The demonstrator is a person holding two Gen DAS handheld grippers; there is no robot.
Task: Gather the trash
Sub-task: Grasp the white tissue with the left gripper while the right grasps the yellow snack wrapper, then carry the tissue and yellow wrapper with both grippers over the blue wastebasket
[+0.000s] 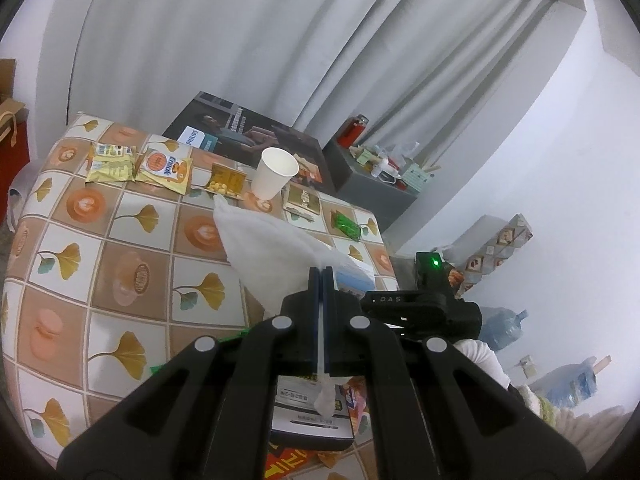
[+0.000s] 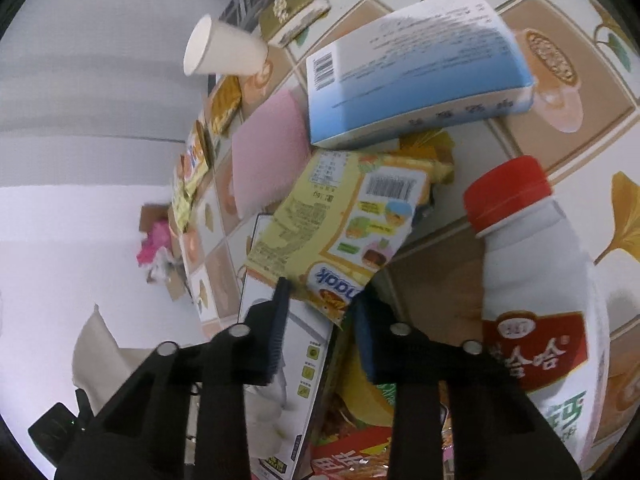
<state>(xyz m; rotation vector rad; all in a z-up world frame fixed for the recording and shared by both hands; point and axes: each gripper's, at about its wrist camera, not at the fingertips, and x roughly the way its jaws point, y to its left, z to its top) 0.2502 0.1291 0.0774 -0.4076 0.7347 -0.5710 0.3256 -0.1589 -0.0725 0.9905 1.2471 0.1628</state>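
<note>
Left tongs (image 1: 322,276) are pinching a white plastic bag (image 1: 272,248) shut above the tabletop (image 1: 120,240), while right tongs (image 2: 320,300) are narrowing around a yellow snack wrapper (image 2: 336,224) beside the red-capped bottle (image 2: 536,280), probably lifting it bagward next.

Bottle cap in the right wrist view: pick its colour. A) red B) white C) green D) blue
A: the white bottle standing right of the yellow wrapper carries a red cap.
</note>
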